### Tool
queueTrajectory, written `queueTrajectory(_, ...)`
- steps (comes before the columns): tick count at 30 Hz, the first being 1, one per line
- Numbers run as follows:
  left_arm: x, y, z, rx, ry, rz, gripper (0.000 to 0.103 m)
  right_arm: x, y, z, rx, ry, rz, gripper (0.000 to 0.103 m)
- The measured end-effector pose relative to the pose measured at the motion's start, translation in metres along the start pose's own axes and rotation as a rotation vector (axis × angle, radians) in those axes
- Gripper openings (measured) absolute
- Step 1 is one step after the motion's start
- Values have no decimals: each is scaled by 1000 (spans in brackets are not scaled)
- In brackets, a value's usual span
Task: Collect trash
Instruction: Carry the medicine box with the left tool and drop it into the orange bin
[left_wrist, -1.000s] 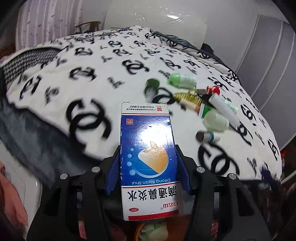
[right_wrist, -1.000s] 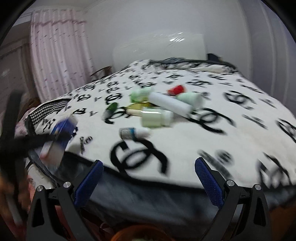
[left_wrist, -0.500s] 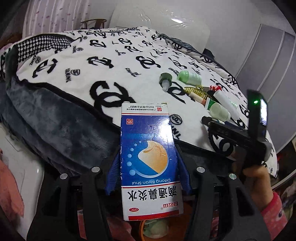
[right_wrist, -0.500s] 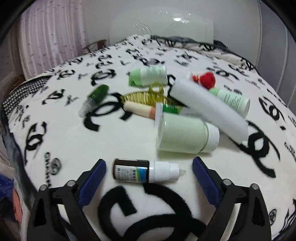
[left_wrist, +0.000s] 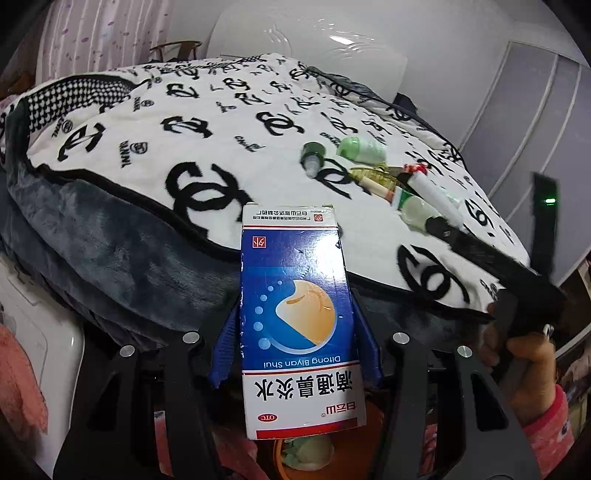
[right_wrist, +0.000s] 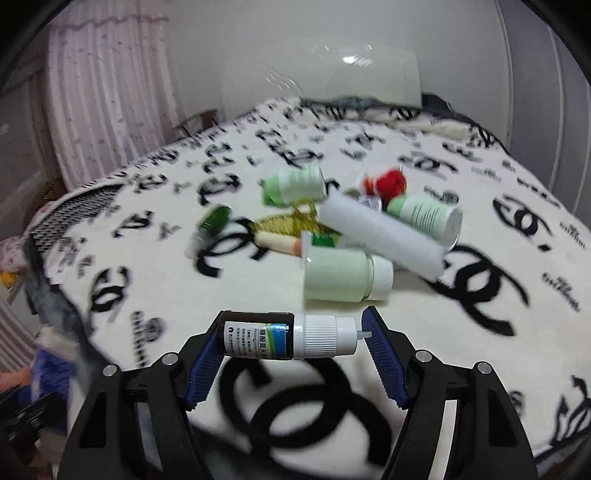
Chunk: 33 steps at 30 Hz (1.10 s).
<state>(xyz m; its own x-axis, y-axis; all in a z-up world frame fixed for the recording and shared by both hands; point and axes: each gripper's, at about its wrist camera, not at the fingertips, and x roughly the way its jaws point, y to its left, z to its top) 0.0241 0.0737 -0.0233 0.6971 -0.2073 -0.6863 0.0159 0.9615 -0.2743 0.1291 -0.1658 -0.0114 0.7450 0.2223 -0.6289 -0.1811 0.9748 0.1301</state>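
My left gripper (left_wrist: 295, 325) pinches a blue-and-white cardboard medicine box (left_wrist: 297, 314) between its blue pads, held off the near edge of the white logo-printed blanket (left_wrist: 221, 147). My right gripper (right_wrist: 293, 341) clamps a small brown dropper bottle with a white ribbed cap (right_wrist: 288, 335) lengthwise, base against one pad and nozzle tip at the other, above the blanket. Just beyond it lie a pale green plastic bottle (right_wrist: 345, 275) and a white tube (right_wrist: 380, 234).

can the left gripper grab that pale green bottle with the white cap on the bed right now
Probably not. The left gripper is already shut on the blue medicine box, and it sits off the near edge of the blanket; the pale green bottle lies farther in, by the right gripper.
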Motion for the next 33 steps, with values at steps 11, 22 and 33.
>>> queueTrajectory(11, 21, -51, -57, 306, 259, -181, 54, -105, -8, -79, -113, 46, 145, 71)
queueTrajectory(22, 161, -56, -185, 382, 677, -97, 53, -30, -36, -254, 1, 548, 93, 71)
queueTrajectory(33, 231, -68, -240, 462, 828, 36, 56, 42, -17, -323, -88, 867, 25, 79)
